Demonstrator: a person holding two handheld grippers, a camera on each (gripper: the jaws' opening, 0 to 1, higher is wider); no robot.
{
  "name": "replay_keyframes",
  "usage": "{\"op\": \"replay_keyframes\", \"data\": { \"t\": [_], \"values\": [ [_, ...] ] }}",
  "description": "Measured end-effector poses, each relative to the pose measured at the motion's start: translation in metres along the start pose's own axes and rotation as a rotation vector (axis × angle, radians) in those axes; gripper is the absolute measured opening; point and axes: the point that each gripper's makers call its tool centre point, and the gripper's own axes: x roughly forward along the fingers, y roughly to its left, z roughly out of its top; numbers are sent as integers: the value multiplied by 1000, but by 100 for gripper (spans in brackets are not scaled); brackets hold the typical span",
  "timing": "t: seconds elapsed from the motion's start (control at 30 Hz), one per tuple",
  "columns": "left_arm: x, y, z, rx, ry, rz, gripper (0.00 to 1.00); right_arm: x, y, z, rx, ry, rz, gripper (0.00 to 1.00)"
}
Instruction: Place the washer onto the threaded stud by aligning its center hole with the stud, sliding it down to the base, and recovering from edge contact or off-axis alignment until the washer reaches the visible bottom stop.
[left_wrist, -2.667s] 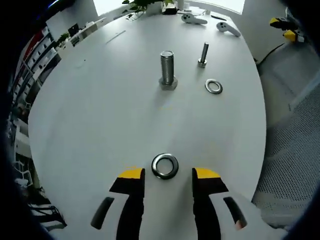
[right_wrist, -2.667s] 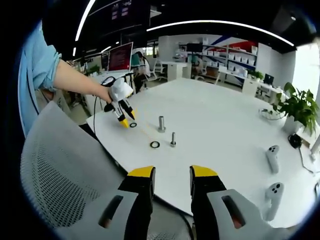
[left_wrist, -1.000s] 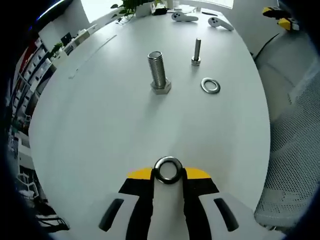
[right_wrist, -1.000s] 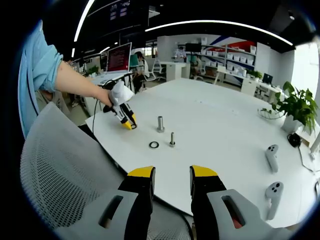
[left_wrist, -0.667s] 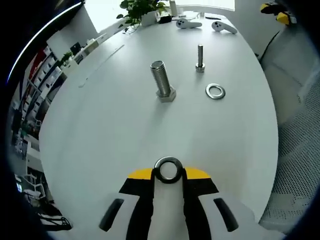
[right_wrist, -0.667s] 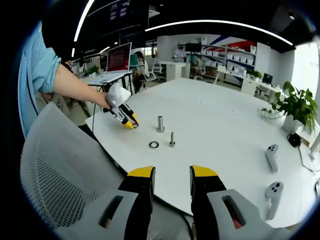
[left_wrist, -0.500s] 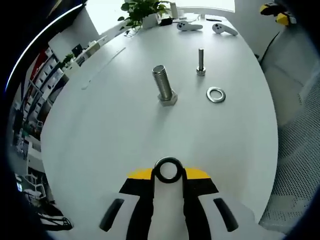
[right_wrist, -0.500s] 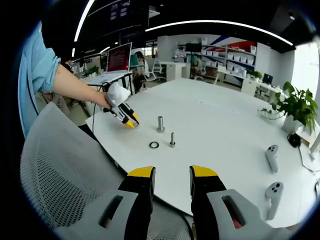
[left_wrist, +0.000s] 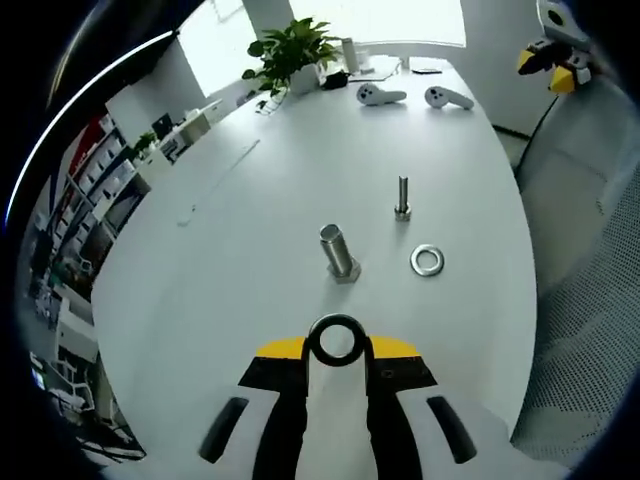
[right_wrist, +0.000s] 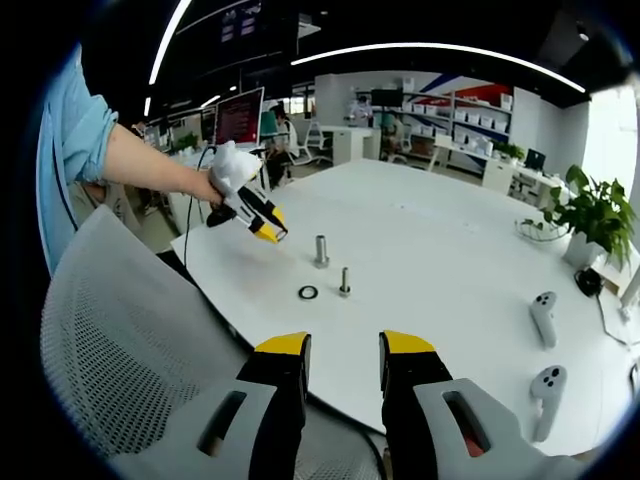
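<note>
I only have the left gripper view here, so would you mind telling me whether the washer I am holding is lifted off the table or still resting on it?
Observer: Lifted. In the right gripper view the left tool hangs in the air above the table, short of the big bolt.
Operator: Thank you. Is the right tool doing anything?
Observer: No, the right tool is open and holds nothing, hovering over a mesh chair beside the table's edge.
Operator: Is anyone else nearby?
Observer: The person's bare forearm with a light blue sleeve shows; I cannot make out anyone else.
</note>
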Motion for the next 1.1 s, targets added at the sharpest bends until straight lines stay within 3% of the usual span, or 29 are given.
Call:
{"op": "replay_keyframes", "data": {
  "t": [0.2, 0.53, 0.9, 1.1],
  "values": [
    [-2, 3, 25, 36, -28, 2, 19, 0, -1, 1, 2, -7, -4, 29],
    [9, 5, 52, 88, -27, -20, 19, -1, -1, 2, 4, -16, -7, 29],
    [30, 12, 58, 106, 23, -47, 19, -1, -1, 3, 5, -17, -7, 29],
    [38, 6, 59, 109, 56, -87, 19, -1, -1, 3, 5, -20, -5, 29]
  ]
}}
